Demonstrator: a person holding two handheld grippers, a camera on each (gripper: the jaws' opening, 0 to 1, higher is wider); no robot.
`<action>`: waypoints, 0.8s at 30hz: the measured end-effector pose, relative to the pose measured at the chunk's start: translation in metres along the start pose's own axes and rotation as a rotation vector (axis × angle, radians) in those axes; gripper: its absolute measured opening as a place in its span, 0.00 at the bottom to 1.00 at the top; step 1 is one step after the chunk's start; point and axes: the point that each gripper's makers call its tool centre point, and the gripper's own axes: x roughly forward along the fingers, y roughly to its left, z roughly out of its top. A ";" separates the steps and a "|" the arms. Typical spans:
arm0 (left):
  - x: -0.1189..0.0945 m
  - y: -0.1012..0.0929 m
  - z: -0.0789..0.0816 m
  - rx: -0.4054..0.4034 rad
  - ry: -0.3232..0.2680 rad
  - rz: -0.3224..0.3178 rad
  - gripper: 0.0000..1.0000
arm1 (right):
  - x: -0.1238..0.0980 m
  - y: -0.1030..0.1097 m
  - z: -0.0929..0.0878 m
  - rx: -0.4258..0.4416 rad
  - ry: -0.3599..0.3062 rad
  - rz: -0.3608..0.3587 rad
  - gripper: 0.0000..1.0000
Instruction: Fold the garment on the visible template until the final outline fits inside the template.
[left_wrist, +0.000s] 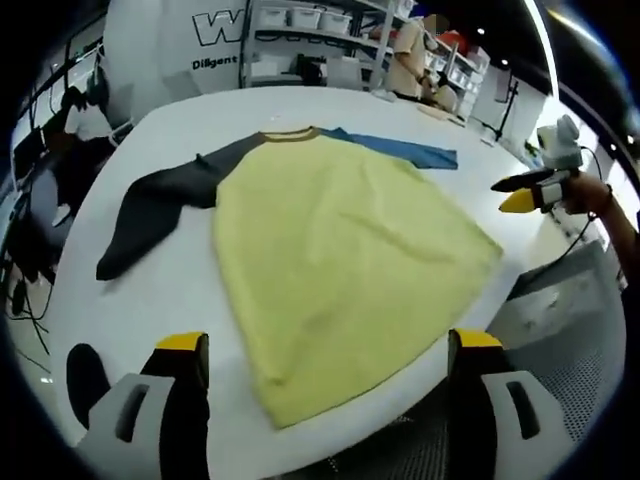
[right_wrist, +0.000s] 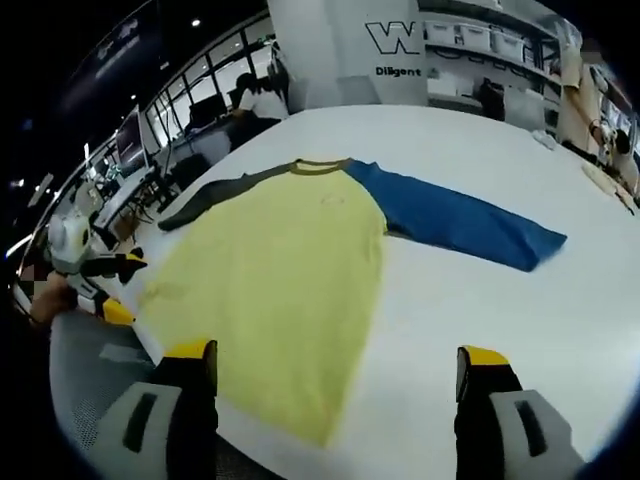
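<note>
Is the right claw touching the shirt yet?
Apart. In the left gripper view the right claw hangs beside the table, open, with bare tabletop showing between it and the yellow shirt.

**One garment, two sleeves, two claws**

One garment (left_wrist: 340, 270) is counted on one table (left_wrist: 170, 290). Two sleeves are seen: one dark (left_wrist: 160, 200), one blue (right_wrist: 460, 225). Two claws are tallied, left (left_wrist: 330, 375) and right (right_wrist: 335, 385).

White table (left_wrist: 150, 300) under my hands, smooth and glossy. Lying flat on it: one shirt (left_wrist: 340, 260), yellow body, dark grey sleeve (left_wrist: 160, 205) out one side, blue sleeve (right_wrist: 460, 225) out the other. Hem probably overhangs the near edge, hard to tell.
</note>
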 end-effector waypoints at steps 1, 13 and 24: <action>0.000 -0.001 0.000 0.001 -0.001 0.000 0.99 | 0.000 -0.001 0.001 0.002 -0.002 -0.002 0.99; -0.002 -0.001 0.009 0.043 -0.044 0.026 0.99 | -0.006 -0.063 0.037 0.064 -0.081 -0.118 0.99; -0.004 0.008 0.012 0.048 -0.057 0.072 0.99 | 0.004 -0.120 0.062 0.097 -0.119 -0.205 0.99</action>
